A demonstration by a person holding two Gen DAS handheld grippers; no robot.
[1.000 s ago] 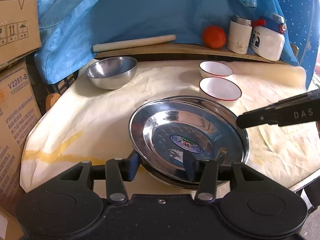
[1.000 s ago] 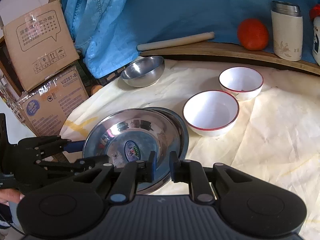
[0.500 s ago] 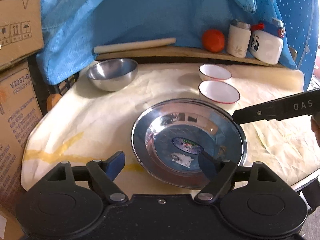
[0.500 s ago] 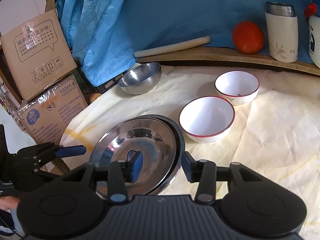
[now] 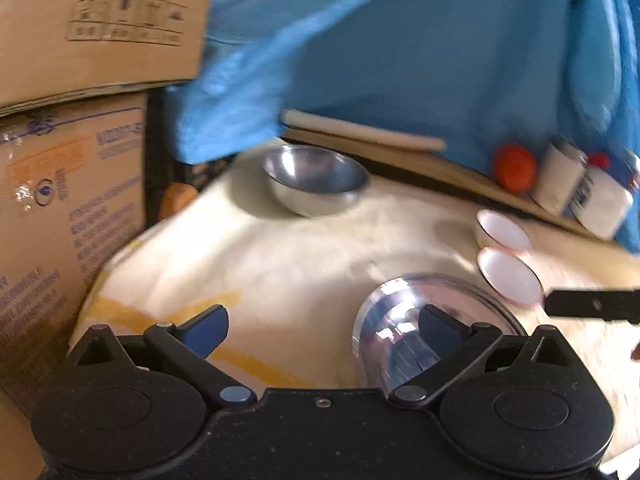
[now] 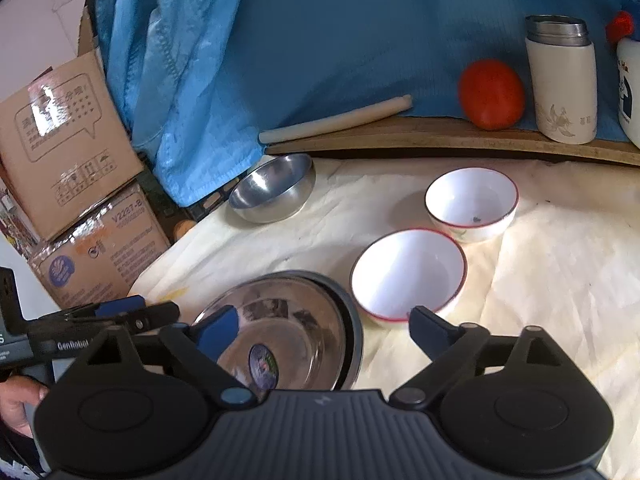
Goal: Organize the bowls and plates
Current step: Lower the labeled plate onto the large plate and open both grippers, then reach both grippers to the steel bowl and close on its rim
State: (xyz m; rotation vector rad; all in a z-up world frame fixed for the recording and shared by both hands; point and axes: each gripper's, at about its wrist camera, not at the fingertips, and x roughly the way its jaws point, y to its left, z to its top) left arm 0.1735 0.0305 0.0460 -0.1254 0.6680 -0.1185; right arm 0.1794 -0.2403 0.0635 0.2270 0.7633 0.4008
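Two stacked steel plates lie on the cream cloth near the front edge; they also show in the left wrist view. Two white red-rimmed bowls stand to their right, a larger one and a smaller one behind it. A steel bowl sits at the back left, also seen in the left wrist view. My left gripper is open and empty, left of the plates. My right gripper is open and empty above the plates' right edge.
Cardboard boxes stand off the table's left side. A wooden shelf at the back carries a rolling pin, an orange ball, a white flask and a white bottle. Blue cloth hangs behind.
Both grippers let go of the steel plate, which now rests on the other plate. Both opened wide. The left gripper swung left and away from the plates; the right one drew back.
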